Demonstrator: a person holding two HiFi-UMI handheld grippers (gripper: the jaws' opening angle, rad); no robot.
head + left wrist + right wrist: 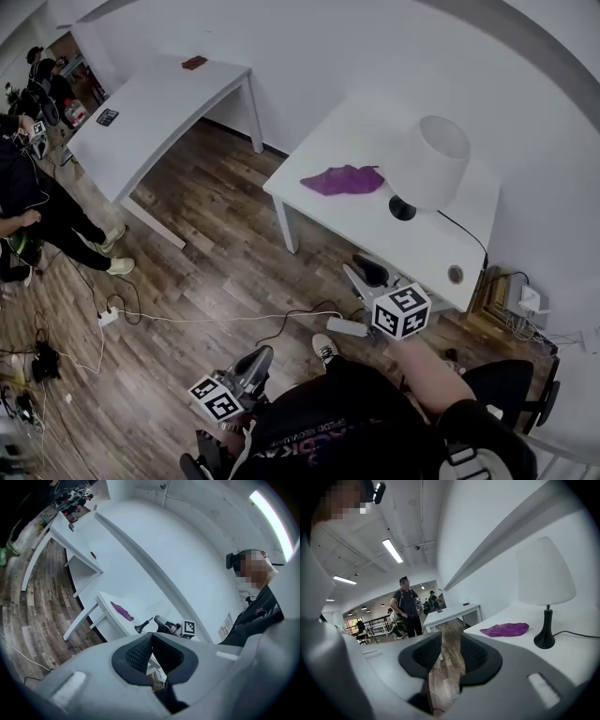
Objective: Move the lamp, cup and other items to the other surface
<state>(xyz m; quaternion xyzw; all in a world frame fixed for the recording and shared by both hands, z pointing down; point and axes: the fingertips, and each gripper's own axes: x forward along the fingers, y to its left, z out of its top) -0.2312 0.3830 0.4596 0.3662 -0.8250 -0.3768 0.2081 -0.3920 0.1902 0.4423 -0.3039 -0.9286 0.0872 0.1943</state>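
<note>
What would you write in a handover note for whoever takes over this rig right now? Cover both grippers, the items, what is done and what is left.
Left gripper: shut, empty.
Right gripper: open, empty, by the near table.
Lamp and purple cloth: on the near table, neither gripped; the lamp's cord trails off it.
No cup in view.
Far table: a reddish item and a dark item.
Done: perhaps those two; cannot confirm.
Left: probably lamp and cloth, to the far table.
</note>
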